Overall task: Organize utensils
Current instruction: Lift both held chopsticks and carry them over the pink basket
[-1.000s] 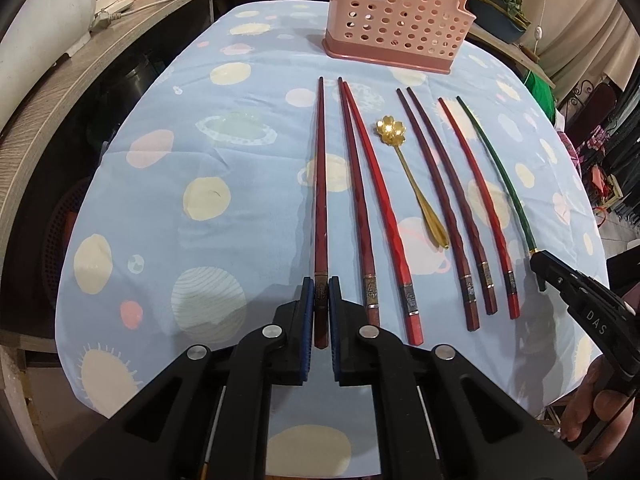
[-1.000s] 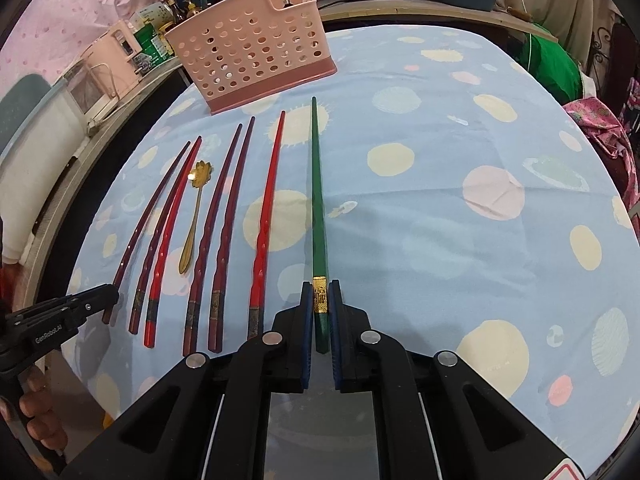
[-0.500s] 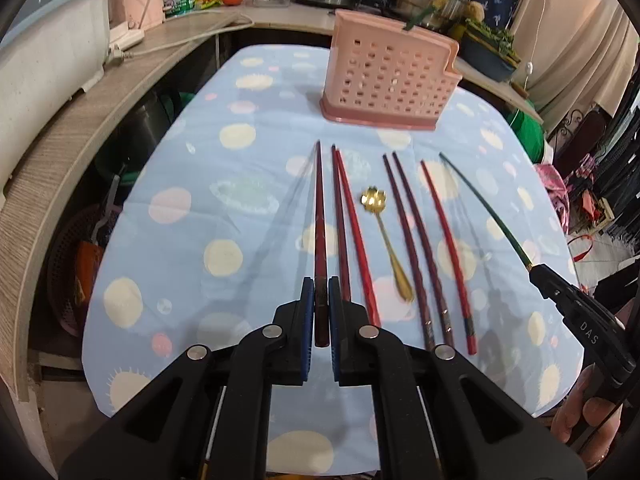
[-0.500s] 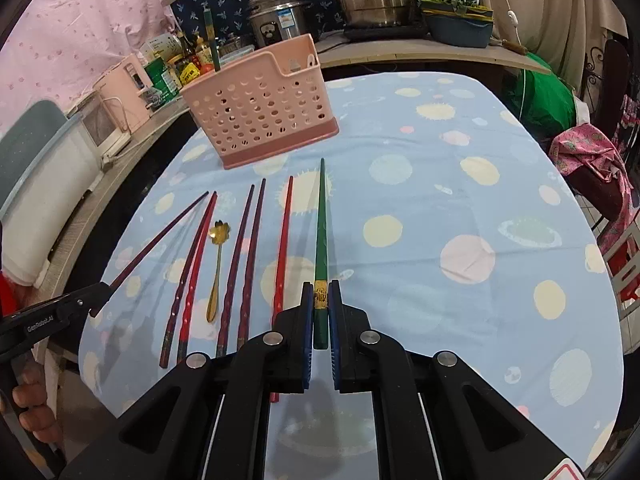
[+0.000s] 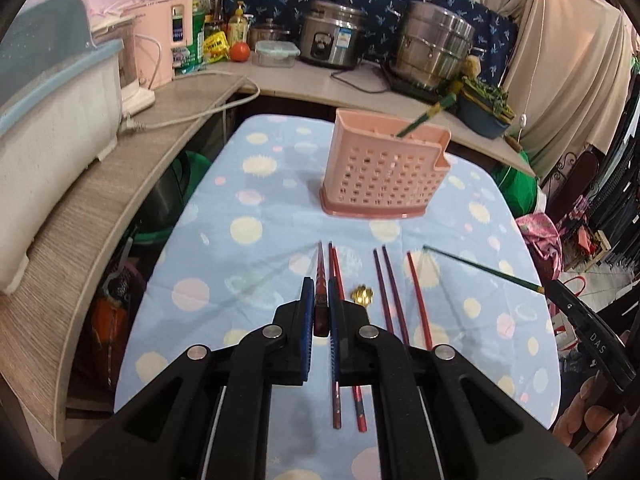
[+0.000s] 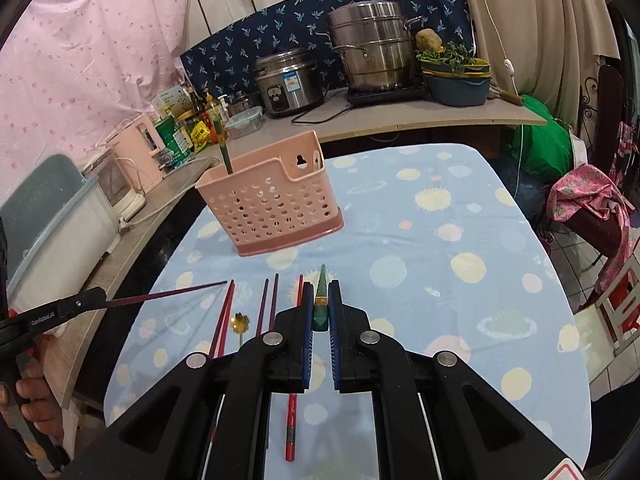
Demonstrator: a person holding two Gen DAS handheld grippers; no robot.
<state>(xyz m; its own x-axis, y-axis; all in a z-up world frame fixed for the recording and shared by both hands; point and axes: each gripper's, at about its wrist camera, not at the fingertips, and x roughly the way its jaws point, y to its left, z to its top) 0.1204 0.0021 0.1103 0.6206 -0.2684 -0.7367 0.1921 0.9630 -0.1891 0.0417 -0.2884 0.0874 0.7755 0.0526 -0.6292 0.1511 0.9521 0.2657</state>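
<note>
- left gripper (image 5: pixel 318 312) is clamping a dark red chopstick (image 5: pixel 320 276) above the table's near left; its thin end may be slipping
- right gripper (image 6: pixel 320 312) is pinching a green chopstick (image 6: pixel 321 300); it risks missing the far pink basket (image 6: pixel 272 208)

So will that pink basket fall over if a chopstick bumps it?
Probably not easily: the pink basket stands on a wide base. It looks like light plastic full of holes, so a hard knock might slide it across the tablecloth.
</note>
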